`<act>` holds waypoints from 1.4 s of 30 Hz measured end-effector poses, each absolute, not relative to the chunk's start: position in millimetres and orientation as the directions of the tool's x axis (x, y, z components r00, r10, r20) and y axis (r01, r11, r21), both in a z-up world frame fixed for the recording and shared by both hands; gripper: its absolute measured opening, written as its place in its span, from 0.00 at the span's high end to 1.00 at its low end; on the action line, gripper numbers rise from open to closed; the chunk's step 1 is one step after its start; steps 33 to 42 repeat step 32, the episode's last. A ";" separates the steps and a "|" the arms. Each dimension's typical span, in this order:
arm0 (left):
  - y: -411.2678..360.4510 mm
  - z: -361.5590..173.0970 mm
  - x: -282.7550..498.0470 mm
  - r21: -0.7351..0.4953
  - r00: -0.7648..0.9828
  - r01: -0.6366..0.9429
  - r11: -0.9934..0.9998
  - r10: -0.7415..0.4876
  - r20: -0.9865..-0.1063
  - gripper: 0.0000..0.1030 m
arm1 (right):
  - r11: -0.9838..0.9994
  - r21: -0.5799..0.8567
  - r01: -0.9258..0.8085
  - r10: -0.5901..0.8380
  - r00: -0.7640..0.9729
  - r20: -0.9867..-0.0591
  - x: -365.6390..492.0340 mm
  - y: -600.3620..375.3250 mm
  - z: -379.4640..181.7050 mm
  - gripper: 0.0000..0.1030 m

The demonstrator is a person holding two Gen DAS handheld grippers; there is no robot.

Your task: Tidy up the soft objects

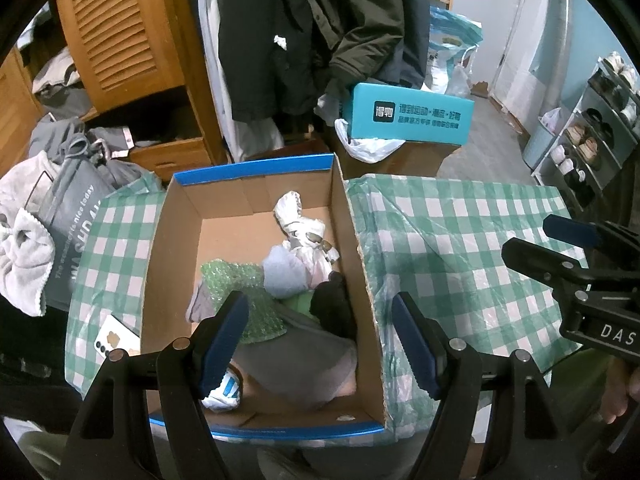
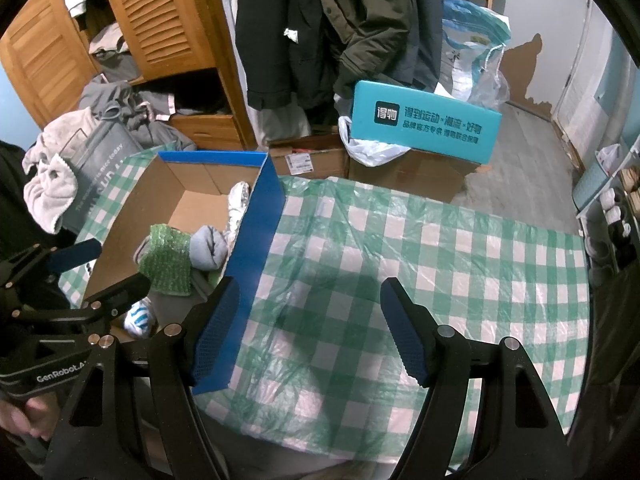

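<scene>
**A:** So, where do the soft things sit?

**B:** All inside the cardboard box, which rests on the checked tablecloth. Green bubble wrap lies near the box's middle, a pale blue sock touches it on the right, a white patterned cloth sits toward the far wall, a black bundle hugs the right wall, and a grey garment fills the near end.

**A:** And the grippers?

**B:** The left gripper hangs over the box's near end, fingers spread wide, nothing between them. The right gripper hovers over bare cloth just right of the box, equally wide and empty.

**A:** Which step, then?

**B:** Judging by the cleared cloth, collecting looks finished or nearly so. I'd guess tidying the pile comes next: the left gripper would need to drop lower and close gently on the grey garment, since it will sag and drag neighbours.
</scene>
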State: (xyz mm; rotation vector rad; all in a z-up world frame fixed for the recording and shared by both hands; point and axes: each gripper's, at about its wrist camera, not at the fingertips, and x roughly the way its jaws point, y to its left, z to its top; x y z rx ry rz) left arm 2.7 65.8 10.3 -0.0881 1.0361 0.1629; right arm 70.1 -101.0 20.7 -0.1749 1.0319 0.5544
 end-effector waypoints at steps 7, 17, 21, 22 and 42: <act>62.7 13.1 5.1 0.023 0.501 -0.164 0.986 0.103 -0.860 0.27 | 0.850 0.117 -0.514 0.353 0.391 -0.850 70.2 -100.9 20.7 0.29; 61.0 13.5 4.4 0.028 0.499 -0.164 0.986 0.108 -0.860 0.27 | 0.850 0.117 -0.514 0.353 0.390 -0.850 70.2 -100.8 20.8 0.29; 61.9 13.9 5.0 0.027 0.499 -0.164 0.986 0.107 -0.860 0.27 | 0.850 0.116 -0.514 0.352 0.390 -0.850 70.2 -100.7 20.9 0.29; 61.8 14.0 4.8 0.026 0.500 -0.163 0.986 0.106 -0.860 0.27 | 0.850 0.117 -0.514 0.353 0.390 -0.850 70.2 -100.6 20.9 0.29; 60.9 15.1 5.0 0.036 0.508 -0.157 0.987 0.112 -0.854 0.27 | 0.849 0.116 -0.515 0.353 0.390 -0.850 70.4 -100.4 21.2 0.29</act>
